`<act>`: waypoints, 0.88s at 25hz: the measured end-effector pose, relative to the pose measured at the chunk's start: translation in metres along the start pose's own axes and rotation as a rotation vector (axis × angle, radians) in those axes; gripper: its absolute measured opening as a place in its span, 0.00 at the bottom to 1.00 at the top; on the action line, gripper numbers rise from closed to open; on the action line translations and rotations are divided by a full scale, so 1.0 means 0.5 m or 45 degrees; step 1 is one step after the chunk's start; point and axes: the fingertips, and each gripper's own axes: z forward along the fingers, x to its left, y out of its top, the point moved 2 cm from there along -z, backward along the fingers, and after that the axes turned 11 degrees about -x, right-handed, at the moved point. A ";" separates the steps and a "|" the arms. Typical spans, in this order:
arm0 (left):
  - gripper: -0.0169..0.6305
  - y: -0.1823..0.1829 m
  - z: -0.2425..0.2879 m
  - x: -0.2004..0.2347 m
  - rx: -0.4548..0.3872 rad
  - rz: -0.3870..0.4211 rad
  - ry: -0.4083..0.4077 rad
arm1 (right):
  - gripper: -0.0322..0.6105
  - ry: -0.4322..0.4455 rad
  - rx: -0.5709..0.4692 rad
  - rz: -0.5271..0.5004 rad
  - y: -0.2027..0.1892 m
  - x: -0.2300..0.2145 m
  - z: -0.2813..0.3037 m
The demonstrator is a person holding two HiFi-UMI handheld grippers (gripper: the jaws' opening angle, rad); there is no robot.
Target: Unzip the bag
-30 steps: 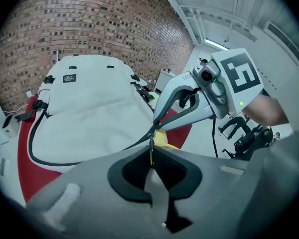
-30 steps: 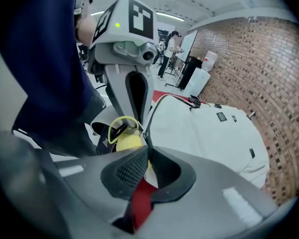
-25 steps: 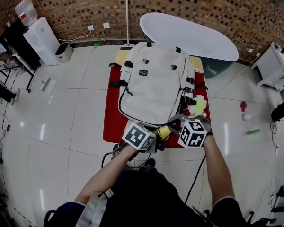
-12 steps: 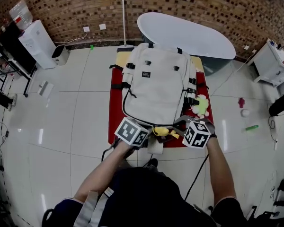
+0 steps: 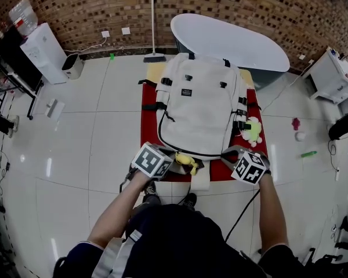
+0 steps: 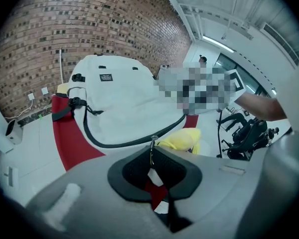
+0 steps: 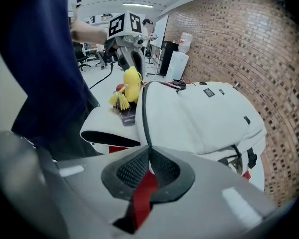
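A white backpack [image 5: 200, 106] lies flat on a red mat [image 5: 149, 123], with its black zipper line [image 6: 124, 142] curving round the near end. My left gripper [image 5: 175, 160] is at the bag's near left corner and is shut on the small metal zipper pull [image 6: 151, 149]. My right gripper [image 5: 231, 153] is at the near right corner, shut on the bag's edge right at the zipper line [image 7: 144, 116]. A dark gap [image 7: 109, 135] shows under the white flap between the two grippers. A yellow toy [image 5: 185, 160] hangs there.
A green and white plush [image 5: 253, 130] lies at the bag's right side. A white tub [image 5: 229, 42] stands behind the table by the brick wall. A white cabinet [image 5: 42, 51] is far left, and small items [image 5: 308, 154] lie on the floor at the right.
My left gripper has moved left along the bag's near edge with the zipper pull. The two grippers now stand further apart. The right one stays at the near right corner.
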 end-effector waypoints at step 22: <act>0.06 -0.007 -0.049 0.237 0.058 0.313 0.114 | 0.09 -0.224 0.128 0.337 0.006 -0.005 -0.001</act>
